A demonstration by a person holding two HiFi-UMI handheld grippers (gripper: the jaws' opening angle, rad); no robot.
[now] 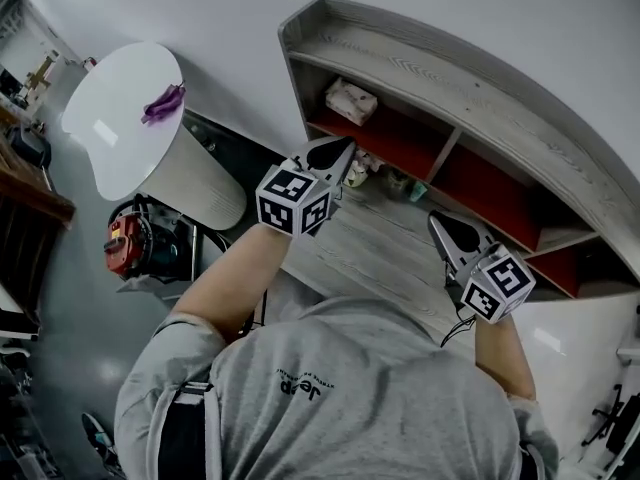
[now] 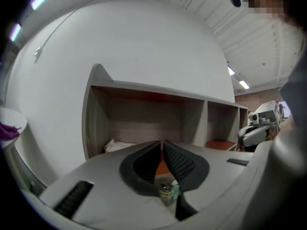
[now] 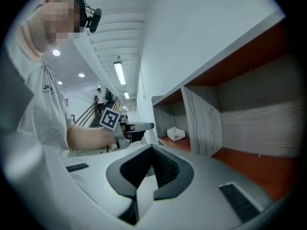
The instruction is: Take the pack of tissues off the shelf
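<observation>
So the pack of tissues [image 1: 350,100] is sitting in the left-end compartment of the wooden shelf [image 1: 450,78], on the red floor and tucked toward the left wall. Neither gripper is touching it. The left gripper [image 1: 343,153] is out in front of that compartment and clear of the pack, pointing roughly level at the opening. In the left gripper view its jaws are only a sliver apart at the tips, with nothing between them. Low down, through the gap behind the tips, you can see a small jar [image 2: 166,191] with something green right beside it. The right gripper [image 1: 440,223] hangs further along, in front of the middle compartment and over the pale wood desk [image 1: 380,258] that the shelf sits on. Its jaws are closed tip to tip on nothing. From the right gripper view the pack shows as a little white block in the far compartment. Off past the left end of the shelf there's a round white table [image 1: 110,138] with a purple thing [image 1: 163,103] on its top near the edge.
</observation>
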